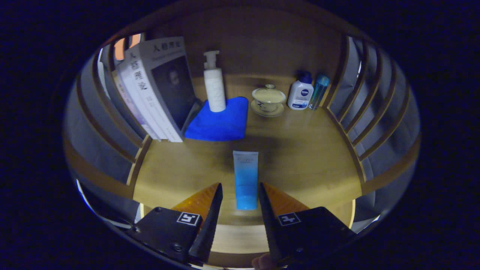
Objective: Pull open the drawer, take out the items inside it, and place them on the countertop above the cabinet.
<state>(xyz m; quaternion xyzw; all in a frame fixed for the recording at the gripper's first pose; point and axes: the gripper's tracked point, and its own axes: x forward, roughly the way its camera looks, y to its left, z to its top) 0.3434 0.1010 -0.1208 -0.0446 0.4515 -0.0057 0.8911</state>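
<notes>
Gripper (240, 187) hangs over the wooden countertop (307, 165), fingers spread with a gap on each side of the blue tube (245, 180) — not pressing on it. The tube lies flat on the wood, lengthwise along the line of the fingers, its lower end between the fingertips and the rest reaching just beyond them. Whether it is fully released or merely loose between the fingers is hard to settle from this angle; my reading is that it has been set down.

Further back: a white pump bottle (214, 84) standing on a folded blue cloth (221, 122), leaning books (157, 90) to the left of it, a lidded tea bowl on a saucer (268, 99), then a small white lotion bottle (300, 94) with a slim teal bottle (319, 91) just beside it near the slatted side rail (371, 112).

Judgement on the step: draw straight back along the tube's axis, jaws kept wide, no sideways drift — a finger brushing the tube would roll or skew it. Lift slightly before retreating. The drawer lies outside what I can see, so what remains inside cannot be told.
</notes>
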